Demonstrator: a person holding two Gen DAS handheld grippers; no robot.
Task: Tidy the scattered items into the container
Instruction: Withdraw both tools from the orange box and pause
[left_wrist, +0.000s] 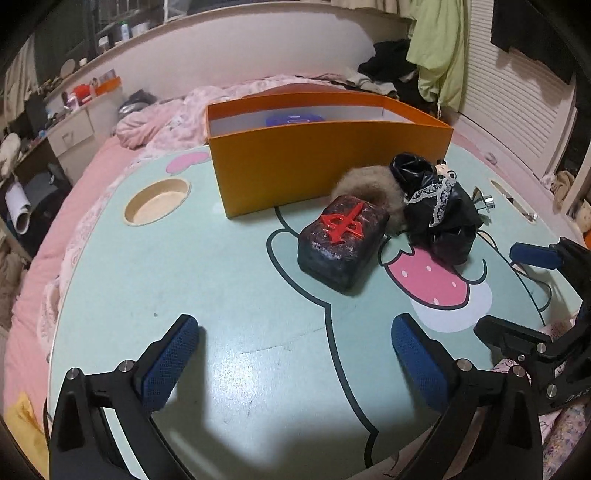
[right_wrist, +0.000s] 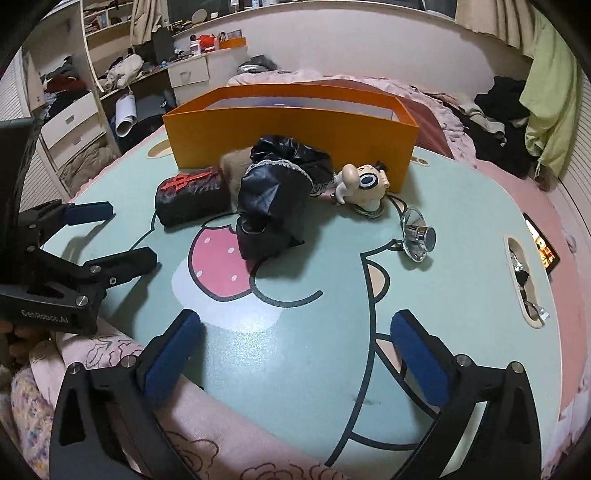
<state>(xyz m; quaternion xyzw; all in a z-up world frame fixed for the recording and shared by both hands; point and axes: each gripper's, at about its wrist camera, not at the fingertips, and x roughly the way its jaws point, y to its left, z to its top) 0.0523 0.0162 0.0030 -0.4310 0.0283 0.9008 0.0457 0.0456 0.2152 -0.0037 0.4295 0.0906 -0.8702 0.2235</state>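
An orange box (left_wrist: 325, 162) (right_wrist: 288, 129) stands at the far side of the mint table, with a blue item (left_wrist: 295, 119) inside. In front of it lie a dark block with a red symbol (left_wrist: 341, 243) (right_wrist: 192, 194), a furry brown item (left_wrist: 365, 184), a black lace-trimmed garment (left_wrist: 439, 214) (right_wrist: 277, 199), a cream figurine (right_wrist: 364, 182) and a small chrome mirror (right_wrist: 417, 234). My left gripper (left_wrist: 295, 358) is open and empty, near the front edge. My right gripper (right_wrist: 295, 354) is open and empty, also short of the items.
The table (left_wrist: 221, 288) has a round cup recess (left_wrist: 157, 201) at left and a slot (right_wrist: 524, 280) at right, with a phone (right_wrist: 543, 247) beyond. It rests on a pink bed. Desk and shelves with clutter lie left; clothes hang at right.
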